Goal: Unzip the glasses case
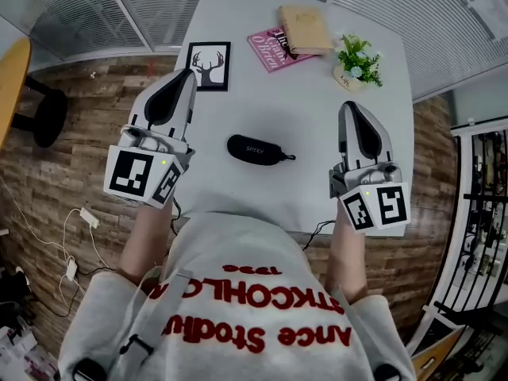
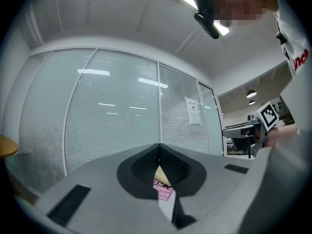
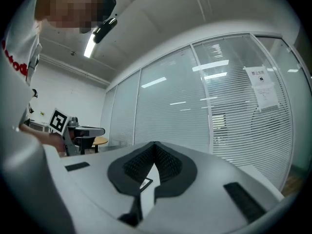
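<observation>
Holding clear of the work: left gripper [image 1: 184,78], grey body with black ribbed pads, has its jaws pressed together with nothing between them. The left gripper view shows the pads meeting at the tip [image 2: 159,152], with only a sliver of the pink paperback book [image 2: 163,189] showing in the gap below. Right gripper [image 1: 351,109] is the same: jaws together and empty, confirmed in its own view [image 3: 155,150]. Both point level, out over the table, well above the surface.

Task thing: the black oval soft-shell glasses case [image 1: 255,150] lies flat on the white rectangular table [image 1: 309,101], between the two grippers and near the person's edge. Neither gripper touches it. A small zip pull [image 1: 289,157] sticks out at its right end.

Progress: can't settle it from here. The shell looks closed in outline, lid down, but the zip seam is too small to read. That fits a case zipped shut all round, and equally one whose zip is run open with the lid lying down.

Further out: black-framed deer print [image 1: 209,65], tan notebook [image 1: 305,28] on the pink book, small green potted plant [image 1: 356,62]. All sit well apart from the case.
</observation>
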`<state>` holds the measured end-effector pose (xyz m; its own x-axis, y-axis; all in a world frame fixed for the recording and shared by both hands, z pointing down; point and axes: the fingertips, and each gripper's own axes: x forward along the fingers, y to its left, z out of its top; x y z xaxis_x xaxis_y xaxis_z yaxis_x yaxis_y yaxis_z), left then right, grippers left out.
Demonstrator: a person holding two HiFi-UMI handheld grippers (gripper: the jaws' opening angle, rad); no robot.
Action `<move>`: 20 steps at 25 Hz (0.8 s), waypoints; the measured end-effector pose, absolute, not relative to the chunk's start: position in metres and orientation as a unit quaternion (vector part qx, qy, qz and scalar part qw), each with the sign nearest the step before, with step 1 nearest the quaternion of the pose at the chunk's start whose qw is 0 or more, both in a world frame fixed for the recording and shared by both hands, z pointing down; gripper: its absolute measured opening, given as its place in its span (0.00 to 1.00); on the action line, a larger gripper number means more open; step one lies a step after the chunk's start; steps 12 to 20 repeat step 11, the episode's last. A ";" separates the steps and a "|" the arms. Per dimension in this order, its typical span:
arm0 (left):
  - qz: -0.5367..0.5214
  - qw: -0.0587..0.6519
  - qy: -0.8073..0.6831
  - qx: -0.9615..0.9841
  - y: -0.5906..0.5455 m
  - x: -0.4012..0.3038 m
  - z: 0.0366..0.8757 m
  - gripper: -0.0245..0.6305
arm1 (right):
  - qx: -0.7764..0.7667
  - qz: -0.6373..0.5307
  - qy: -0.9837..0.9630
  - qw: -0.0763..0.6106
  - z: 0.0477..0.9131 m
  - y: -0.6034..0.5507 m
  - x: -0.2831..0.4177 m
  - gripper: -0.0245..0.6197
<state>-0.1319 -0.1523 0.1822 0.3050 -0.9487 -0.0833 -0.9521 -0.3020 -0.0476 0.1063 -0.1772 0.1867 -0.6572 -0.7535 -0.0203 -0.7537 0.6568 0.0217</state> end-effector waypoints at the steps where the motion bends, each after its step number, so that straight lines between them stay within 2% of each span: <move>1: 0.022 0.044 0.591 -0.805 -0.152 -0.134 0.181 0.05 | -0.418 0.019 0.908 0.008 0.183 -0.177 0.108 0.06; 20: 0.029 0.049 0.611 -0.790 -0.151 -0.146 0.177 0.05 | -0.470 0.031 0.881 0.029 0.167 -0.186 0.126 0.06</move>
